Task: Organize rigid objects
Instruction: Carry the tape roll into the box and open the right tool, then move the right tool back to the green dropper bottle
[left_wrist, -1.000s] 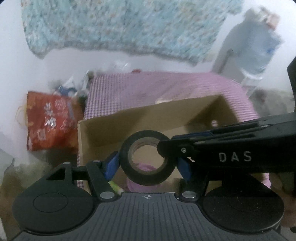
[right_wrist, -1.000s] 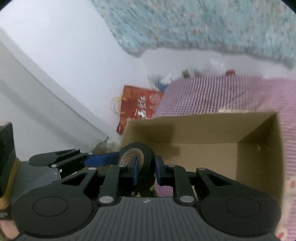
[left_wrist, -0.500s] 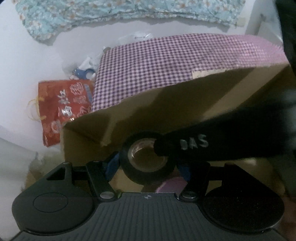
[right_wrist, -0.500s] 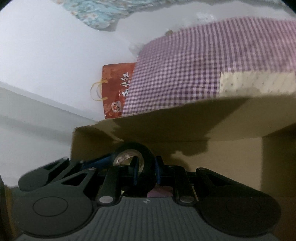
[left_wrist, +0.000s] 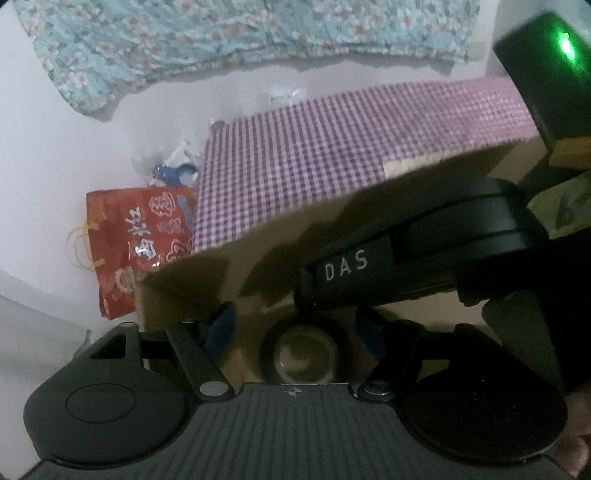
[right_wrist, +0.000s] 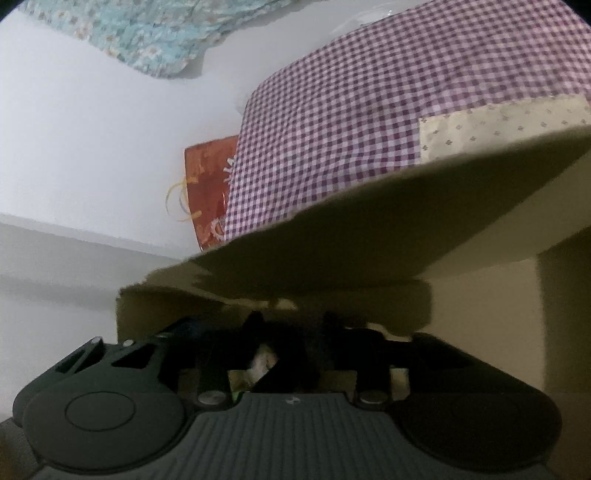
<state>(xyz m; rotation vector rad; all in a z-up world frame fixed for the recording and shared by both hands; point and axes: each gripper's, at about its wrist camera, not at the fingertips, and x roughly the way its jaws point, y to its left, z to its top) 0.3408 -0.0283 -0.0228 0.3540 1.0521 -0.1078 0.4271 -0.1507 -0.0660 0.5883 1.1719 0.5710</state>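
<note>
A: Tape roll (left_wrist: 301, 354) going into the cardboard box (left_wrist: 258, 266), which sits on a checked purple cloth (left_wrist: 332, 147). It lies low inside the box between the left tool (left_wrist: 299, 334)'s blue pads (left_wrist: 221, 326), clear of both, and those jaws are spreading.

B: Release step, I'd say. The right tool (left_wrist: 332, 291) reaches in from the side, jaws also parting. From its own camera I can't tell whether anything sits between them; too dark.

A: Next move calls for lifting both tools straight out, clear of the flap.

B: Corrugated brown walls, matte; soft woven cloth; then the roll, glossy black, ring-shaped with a pale core.
</note>
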